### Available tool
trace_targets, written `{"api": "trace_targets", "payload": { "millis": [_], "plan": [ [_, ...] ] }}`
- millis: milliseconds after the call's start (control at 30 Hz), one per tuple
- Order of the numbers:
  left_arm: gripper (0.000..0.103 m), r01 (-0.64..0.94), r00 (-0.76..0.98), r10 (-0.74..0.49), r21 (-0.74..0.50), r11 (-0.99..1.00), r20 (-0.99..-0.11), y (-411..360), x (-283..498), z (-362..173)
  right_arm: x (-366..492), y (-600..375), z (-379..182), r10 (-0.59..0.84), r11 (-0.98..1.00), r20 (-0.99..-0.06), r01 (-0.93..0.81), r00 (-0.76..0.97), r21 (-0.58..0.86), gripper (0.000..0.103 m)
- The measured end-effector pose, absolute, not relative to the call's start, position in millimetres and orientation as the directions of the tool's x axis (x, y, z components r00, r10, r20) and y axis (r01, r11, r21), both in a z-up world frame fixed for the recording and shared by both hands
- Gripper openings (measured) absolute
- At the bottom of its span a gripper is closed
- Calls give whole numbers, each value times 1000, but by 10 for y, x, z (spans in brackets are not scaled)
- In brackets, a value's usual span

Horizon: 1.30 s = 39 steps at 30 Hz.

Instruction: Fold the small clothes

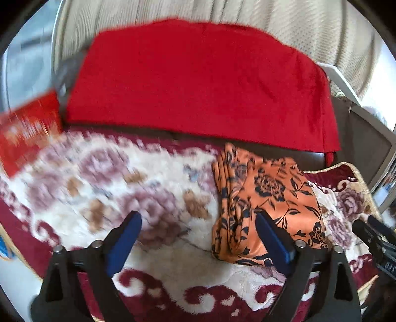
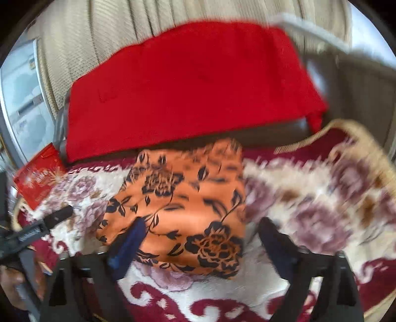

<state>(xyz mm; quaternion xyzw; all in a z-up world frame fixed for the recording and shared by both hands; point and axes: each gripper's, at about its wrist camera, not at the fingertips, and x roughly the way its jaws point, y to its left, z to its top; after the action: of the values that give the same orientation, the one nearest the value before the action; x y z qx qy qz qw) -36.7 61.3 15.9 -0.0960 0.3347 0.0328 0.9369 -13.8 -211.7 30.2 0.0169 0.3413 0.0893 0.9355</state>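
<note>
A small orange garment with a black flower print (image 1: 267, 203) lies folded on a cream and maroon floral blanket (image 1: 104, 178). In the right wrist view the garment (image 2: 188, 208) lies straight ahead. My left gripper (image 1: 198, 223) is open and empty above the blanket, its right finger over the garment's near left part. My right gripper (image 2: 203, 230) is open and empty just above the garment's near edge. The right gripper's tip shows at the right edge of the left wrist view (image 1: 371, 232). The left gripper's tip shows at the left of the right wrist view (image 2: 57, 215).
A large red cloth (image 1: 203, 84) covers the seat back behind the blanket, also in the right wrist view (image 2: 188, 89). A red printed packet (image 1: 27, 133) lies at the blanket's far left. Beige curtains (image 1: 198, 12) hang behind. A white frame (image 1: 346, 89) stands at the right.
</note>
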Motion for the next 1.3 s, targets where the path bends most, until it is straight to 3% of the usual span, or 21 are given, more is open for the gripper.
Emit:
{"api": "trace_targets", "payload": {
  "millis": [167, 333, 600, 1300],
  "plan": [
    [99, -111, 788, 60, -45, 993, -613, 423, -538, 396, -392, -2016, 413, 83, 990, -603, -137, 793, -44, 98],
    [99, -95, 799, 38, -64, 993, -600, 306, -675, 504, -596, -2075, 435, 84, 993, -620, -115, 780, -10, 103],
    [100, -67, 815, 42, -22, 997, -579, 134, -879, 590, -715, -2036, 374, 83, 995, -648, -100, 757, 10, 103],
    [100, -18, 816, -20, -60, 998, -578, 62, -797, 626, -688, -1989, 422, 45, 998, -646, -69, 762, -12, 103]
  ]
}}
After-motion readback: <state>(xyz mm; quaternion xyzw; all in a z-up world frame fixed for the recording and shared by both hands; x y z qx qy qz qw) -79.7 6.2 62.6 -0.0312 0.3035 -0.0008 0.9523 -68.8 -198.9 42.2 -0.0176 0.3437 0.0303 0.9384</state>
